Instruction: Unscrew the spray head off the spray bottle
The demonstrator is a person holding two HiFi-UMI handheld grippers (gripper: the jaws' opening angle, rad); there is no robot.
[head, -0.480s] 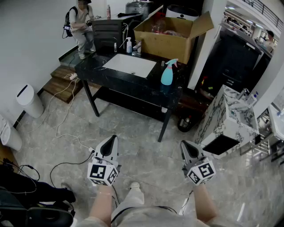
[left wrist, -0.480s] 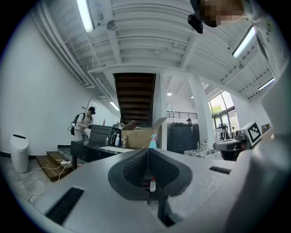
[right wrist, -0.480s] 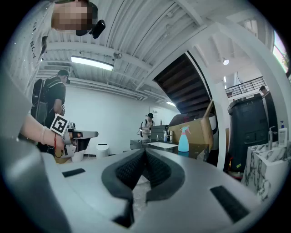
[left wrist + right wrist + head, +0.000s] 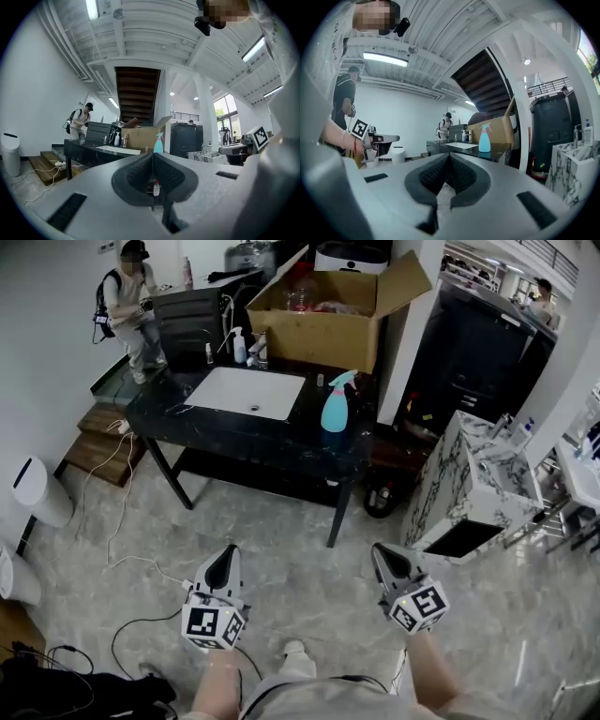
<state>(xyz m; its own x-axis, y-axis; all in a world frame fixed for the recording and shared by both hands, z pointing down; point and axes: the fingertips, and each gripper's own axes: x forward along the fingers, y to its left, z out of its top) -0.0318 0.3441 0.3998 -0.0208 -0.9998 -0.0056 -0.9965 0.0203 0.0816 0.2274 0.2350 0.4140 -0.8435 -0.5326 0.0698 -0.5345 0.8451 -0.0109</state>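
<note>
Grey left gripper (image 4: 229, 551) held shut, nothing gripped. Grey right gripper (image 4: 379, 549) likewise shut, empty. Both held above marble floor (image 4: 309, 568). Turquoise plastic spray bottle (image 4: 335, 407) stood upright on black table (image 4: 225, 435), well apart from both.

Bare marble floor (image 4: 281, 531) lies open at 12 o'clock, right up to the black table (image 4: 281, 444). On its top the spray bottle (image 4: 335, 409) stands clear near the right end, with the sink basin (image 4: 248, 393) at its 9 o'clock and a cardboard box (image 4: 319, 334) close behind at 12. A marble cabinet (image 4: 469, 479) blocks 2 o'clock, and cables (image 4: 111, 521) trail across the floor at 10
</note>
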